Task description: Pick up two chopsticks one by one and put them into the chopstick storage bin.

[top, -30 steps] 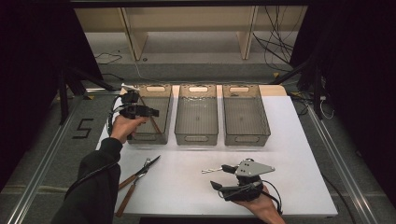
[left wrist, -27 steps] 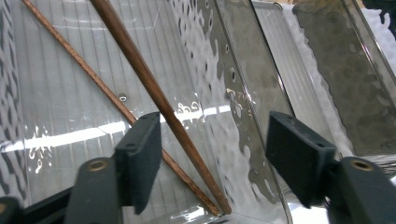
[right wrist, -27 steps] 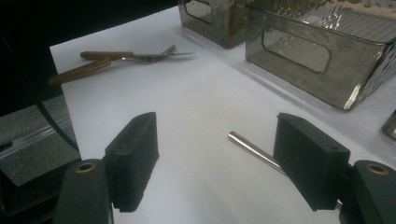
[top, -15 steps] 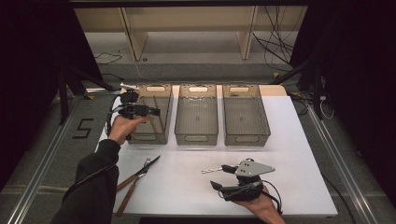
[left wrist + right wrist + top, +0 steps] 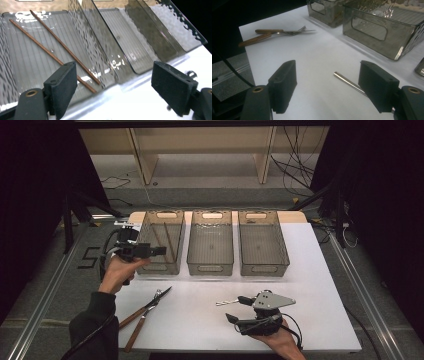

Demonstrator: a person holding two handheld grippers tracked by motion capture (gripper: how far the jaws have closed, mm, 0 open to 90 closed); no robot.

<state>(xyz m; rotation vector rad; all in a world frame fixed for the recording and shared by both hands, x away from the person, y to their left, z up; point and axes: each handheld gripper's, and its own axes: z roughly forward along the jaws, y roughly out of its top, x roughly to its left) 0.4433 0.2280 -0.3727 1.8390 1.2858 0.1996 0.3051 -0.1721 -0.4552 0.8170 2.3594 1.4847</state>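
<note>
Hovering left gripper (image 5: 161, 251): fingers had just been opening, nothing between them
Chopsticks (image 5: 57, 47): lay in left bin (image 5: 146, 227)
Right gripper (image 5: 235, 309): fingers apart, low over worktop (image 5: 200, 310), metal handle (image 5: 348, 82) between them

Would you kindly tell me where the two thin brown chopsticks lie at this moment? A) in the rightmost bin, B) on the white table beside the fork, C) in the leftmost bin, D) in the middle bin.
C: the chopsticks lie crossed on the ribbed floor of the leftmost bin, just ahead of the open left gripper.
</note>
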